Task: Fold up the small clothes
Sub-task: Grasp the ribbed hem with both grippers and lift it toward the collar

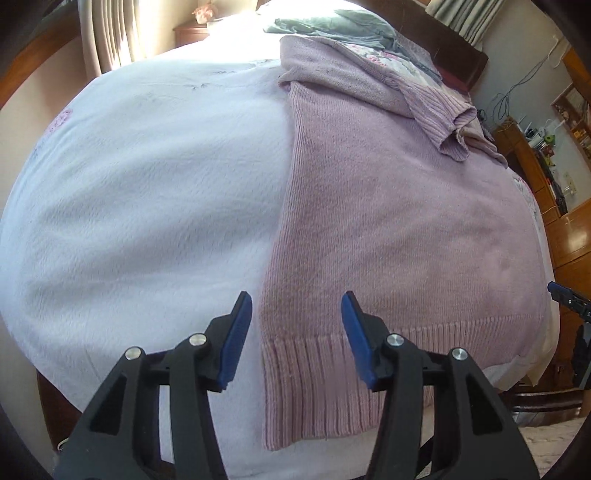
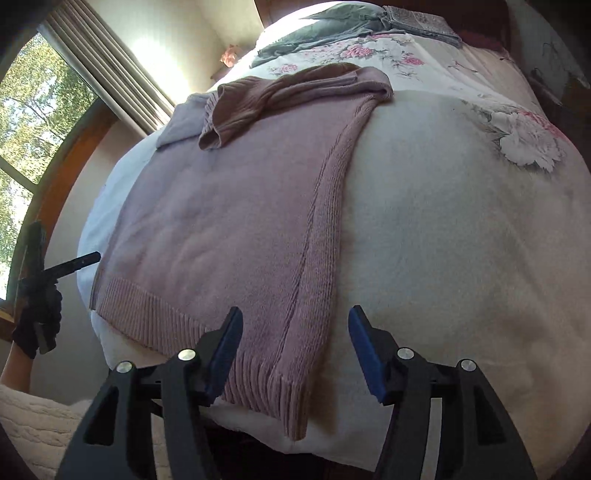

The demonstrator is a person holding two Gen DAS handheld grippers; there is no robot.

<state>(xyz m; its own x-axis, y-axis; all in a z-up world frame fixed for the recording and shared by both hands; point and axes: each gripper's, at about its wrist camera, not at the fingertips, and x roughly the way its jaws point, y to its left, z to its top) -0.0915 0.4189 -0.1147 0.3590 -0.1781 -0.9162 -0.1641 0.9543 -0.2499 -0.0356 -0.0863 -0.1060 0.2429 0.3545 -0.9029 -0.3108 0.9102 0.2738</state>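
My left gripper (image 1: 297, 306) hangs over the near edge of the bed, its jaws spread wide and holding nothing — the blue pads straddle the near left corner of the pink sweater (image 1: 388, 221), above its ribbed hem. My right gripper (image 2: 295, 321) is just as wide open and empty, poised over the hem's near right corner, where the sweater's folded side edge ends. The sweater lies flat on the white blanket (image 1: 147, 184), hem towards me, running away up the bed. At its far end both sleeves are folded across the body, one ribbed cuff (image 2: 212, 138) lying on top. Farther off a grey-green garment (image 2: 325, 22) is spread on the floral cover, near the headboard.
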